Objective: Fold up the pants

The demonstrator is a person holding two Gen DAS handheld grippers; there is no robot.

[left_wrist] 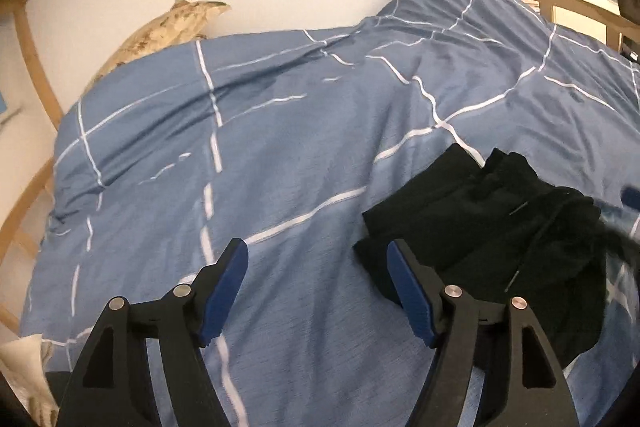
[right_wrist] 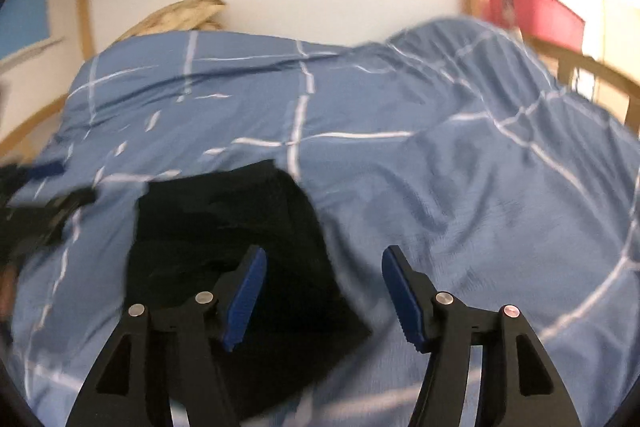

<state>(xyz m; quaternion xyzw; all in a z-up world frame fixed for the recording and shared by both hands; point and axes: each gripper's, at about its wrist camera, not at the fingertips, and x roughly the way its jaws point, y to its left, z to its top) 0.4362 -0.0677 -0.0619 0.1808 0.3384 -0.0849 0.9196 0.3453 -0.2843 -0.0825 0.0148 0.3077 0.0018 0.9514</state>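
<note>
The duvet (left_wrist: 280, 155) was the largest thing I had in view, a blue woven cover with a white grid, rumpled into soft ridges over the bed. On it lay the pants (left_wrist: 484, 227), a black, matte, soft bundle already doubled into a rough block with uneven edges. Relative to the pants, my left tongs (left_wrist: 318, 293) hung just to their left, wide open and empty, one blue ribbed pad (left_wrist: 408, 291) over the near corner. My right tongs (right_wrist: 322, 297) stood open and empty too, just right of the pants. I judged the folding nearly finished. To do the last step well I wanted to nip both near corners low, lift together, and lay them flat without dragging the loose duvet.
</note>
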